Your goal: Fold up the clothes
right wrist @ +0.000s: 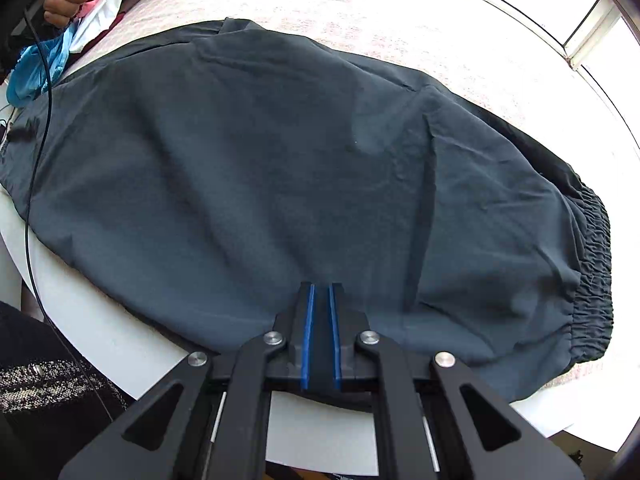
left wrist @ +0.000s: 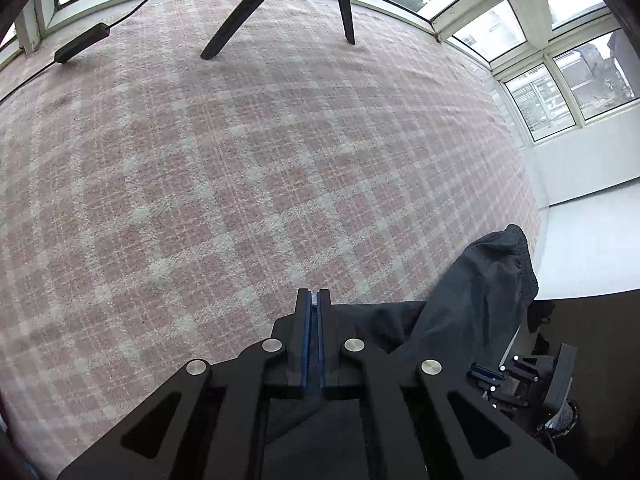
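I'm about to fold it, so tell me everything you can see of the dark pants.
The dark pants are slate-grey, thin and smooth, lightly wrinkled, spread flat across the checked pink cloth. A gathered elastic band ends them on the right. Their near edge overhangs the white table edge, beside the right gripper. The left gripper is shut.

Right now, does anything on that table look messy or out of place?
Mostly tidy. The dark trousers lie spread flat, but their near edge hangs over the white table edge. A loose heap of blue, white and pink clothes sits bunched at the far left corner, and a black cable trails across the trousers there.
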`<state>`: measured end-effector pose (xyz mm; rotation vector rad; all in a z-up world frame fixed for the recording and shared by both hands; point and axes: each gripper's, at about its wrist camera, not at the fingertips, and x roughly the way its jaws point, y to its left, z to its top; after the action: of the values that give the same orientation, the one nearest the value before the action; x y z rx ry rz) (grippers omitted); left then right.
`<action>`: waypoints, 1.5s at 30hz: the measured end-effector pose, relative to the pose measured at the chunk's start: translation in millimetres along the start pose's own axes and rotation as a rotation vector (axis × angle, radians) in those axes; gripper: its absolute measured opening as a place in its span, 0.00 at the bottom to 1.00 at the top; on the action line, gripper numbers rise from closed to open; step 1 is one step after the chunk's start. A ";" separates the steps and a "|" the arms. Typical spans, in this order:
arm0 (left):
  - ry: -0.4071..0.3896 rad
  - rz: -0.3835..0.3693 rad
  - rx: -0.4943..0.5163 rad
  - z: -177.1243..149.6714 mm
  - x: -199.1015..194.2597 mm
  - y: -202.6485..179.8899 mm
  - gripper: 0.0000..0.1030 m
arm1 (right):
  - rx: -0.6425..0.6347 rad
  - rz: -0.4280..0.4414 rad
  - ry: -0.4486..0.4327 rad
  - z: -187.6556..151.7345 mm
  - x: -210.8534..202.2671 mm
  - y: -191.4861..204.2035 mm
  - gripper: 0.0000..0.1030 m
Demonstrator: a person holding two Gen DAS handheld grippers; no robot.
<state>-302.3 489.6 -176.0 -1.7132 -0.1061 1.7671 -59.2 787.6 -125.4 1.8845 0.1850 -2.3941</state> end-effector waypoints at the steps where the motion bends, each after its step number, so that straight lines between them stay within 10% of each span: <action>1: 0.022 0.003 0.025 -6.6 4.6 -6.1 0.19 | 0.002 -0.001 0.003 1.7 -0.6 -0.1 0.08; 7: 0.152 0.018 0.123 -30.2 47.6 -35.1 0.29 | 0.064 0.074 0.008 29.5 -19.4 7.2 0.12; 11: 0.181 0.075 0.231 -46.5 64.3 -52.0 0.21 | 0.020 0.105 -0.099 59.6 -38.4 29.5 0.60; 13: 0.181 0.054 0.261 -55.6 62.1 -60.0 0.02 | 0.079 0.171 -0.105 71.4 -37.8 25.0 0.60; 26: 0.171 -0.061 0.387 -105.1 51.5 -106.6 0.01 | 0.531 0.496 -0.039 91.8 39.2 2.4 0.60; 28: 0.203 -0.076 0.390 -109.1 55.4 -108.2 0.07 | 0.506 0.473 -0.028 91.4 48.1 8.0 0.49; 29: 0.207 -0.076 0.389 -109.4 54.5 -107.3 0.08 | 0.496 0.457 -0.024 89.3 54.1 10.6 0.22; 31: 0.194 -0.065 0.379 -105.7 47.1 -101.9 0.19 | 0.497 0.465 -0.019 79.2 60.6 11.3 0.06; 45: 0.173 -0.107 0.169 -52.5 70.3 -82.1 0.29 | 0.482 0.442 -0.076 53.2 43.0 16.3 0.06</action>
<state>-216.0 568.6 -203.4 -1.6962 0.0258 1.5002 -118.1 763.7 -155.5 1.7409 -0.7933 -2.3167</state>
